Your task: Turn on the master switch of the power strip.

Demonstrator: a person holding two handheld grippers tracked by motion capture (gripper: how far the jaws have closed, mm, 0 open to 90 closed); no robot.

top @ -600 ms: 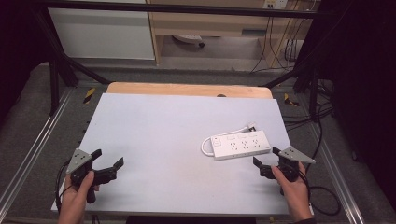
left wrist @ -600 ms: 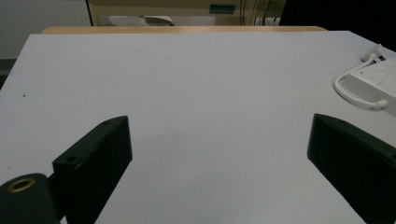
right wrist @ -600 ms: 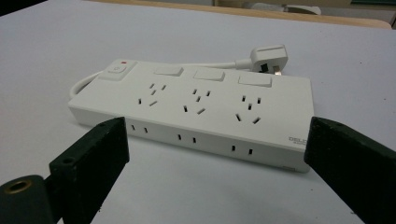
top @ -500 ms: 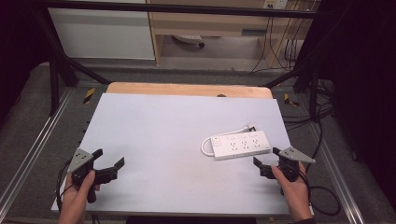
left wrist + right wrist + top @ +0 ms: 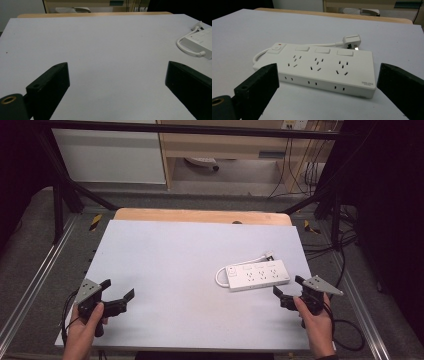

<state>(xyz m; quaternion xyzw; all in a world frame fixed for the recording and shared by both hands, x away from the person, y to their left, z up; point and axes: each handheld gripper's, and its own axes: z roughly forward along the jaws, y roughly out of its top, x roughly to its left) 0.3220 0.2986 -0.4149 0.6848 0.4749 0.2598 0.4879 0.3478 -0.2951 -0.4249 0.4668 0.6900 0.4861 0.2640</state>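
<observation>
A white power strip (image 5: 257,275) lies flat on the pale table (image 5: 190,255) at the right, its short cable looping off its left end and its plug (image 5: 351,40) resting behind it. My right gripper (image 5: 289,289) hovers just in front of the strip's right end, open, with nothing between its jaws; in the right gripper view the power strip (image 5: 319,68) lies close ahead. My left gripper (image 5: 119,296) is held at the table's front left, open and empty. In the left gripper view the power strip (image 5: 196,42) sits far off at the right edge.
A wooden strip (image 5: 200,216) runs along the table's far edge. Metal frame rails (image 5: 30,290) flank the table on both sides, and cables (image 5: 345,330) trail on the floor at the right. A cabinet (image 5: 110,155) stands beyond the table.
</observation>
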